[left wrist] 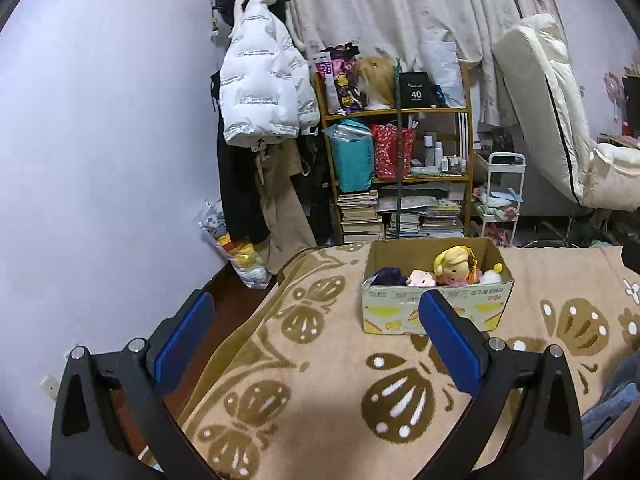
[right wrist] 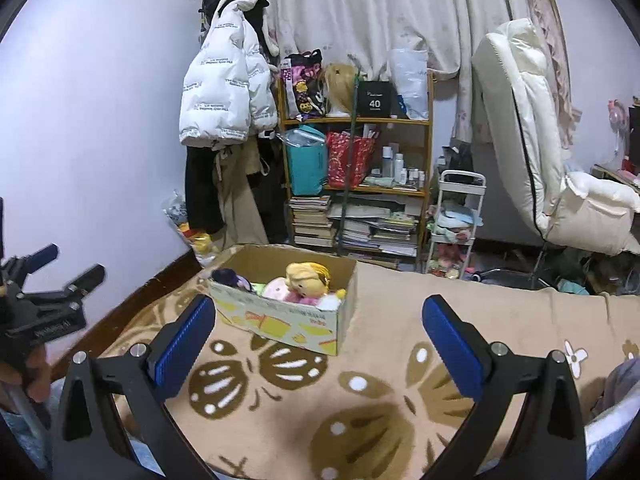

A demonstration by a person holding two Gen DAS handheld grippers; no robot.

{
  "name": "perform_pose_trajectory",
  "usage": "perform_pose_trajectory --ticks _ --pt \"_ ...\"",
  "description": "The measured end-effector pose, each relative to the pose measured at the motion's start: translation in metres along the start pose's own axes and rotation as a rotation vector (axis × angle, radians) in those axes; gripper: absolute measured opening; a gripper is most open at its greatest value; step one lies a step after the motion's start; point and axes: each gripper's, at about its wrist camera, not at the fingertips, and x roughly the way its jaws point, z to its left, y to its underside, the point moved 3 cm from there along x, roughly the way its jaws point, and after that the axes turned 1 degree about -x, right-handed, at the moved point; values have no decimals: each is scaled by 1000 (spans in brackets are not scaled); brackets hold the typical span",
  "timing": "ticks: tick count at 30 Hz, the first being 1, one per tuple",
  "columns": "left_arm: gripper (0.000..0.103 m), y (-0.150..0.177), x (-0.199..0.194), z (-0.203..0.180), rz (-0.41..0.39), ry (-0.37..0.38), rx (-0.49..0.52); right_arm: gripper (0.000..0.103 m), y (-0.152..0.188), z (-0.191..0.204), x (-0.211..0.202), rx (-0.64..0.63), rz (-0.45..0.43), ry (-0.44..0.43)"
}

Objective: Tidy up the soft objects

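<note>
Both grippers, left gripper and right gripper, are spread wide and empty over the blanket while the plush toys already sit in the cardboard box, so we'd guess we're between picks and hunting any leftover softie.
</note>
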Motion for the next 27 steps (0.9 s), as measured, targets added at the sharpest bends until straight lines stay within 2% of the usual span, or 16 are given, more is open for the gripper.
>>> perform_pose_trajectory --ticks 2,5,10,17,27 --pt "101 6 0 2 0 11 8 103 7 -1 2 16 2 -6" --pt "101 17 4 6 -2 -15 21 103 11 -4 5 17 8 10" --pt "101 27 16 7 40 -43 30 103 17 -10 11 34 -5 52" --pt "101 32 27 4 50 -54 41 103 29 -19 31 89 55 17" --pt "101 37 39 0 81 -59 50 103 38 -22 48 92 117 72"
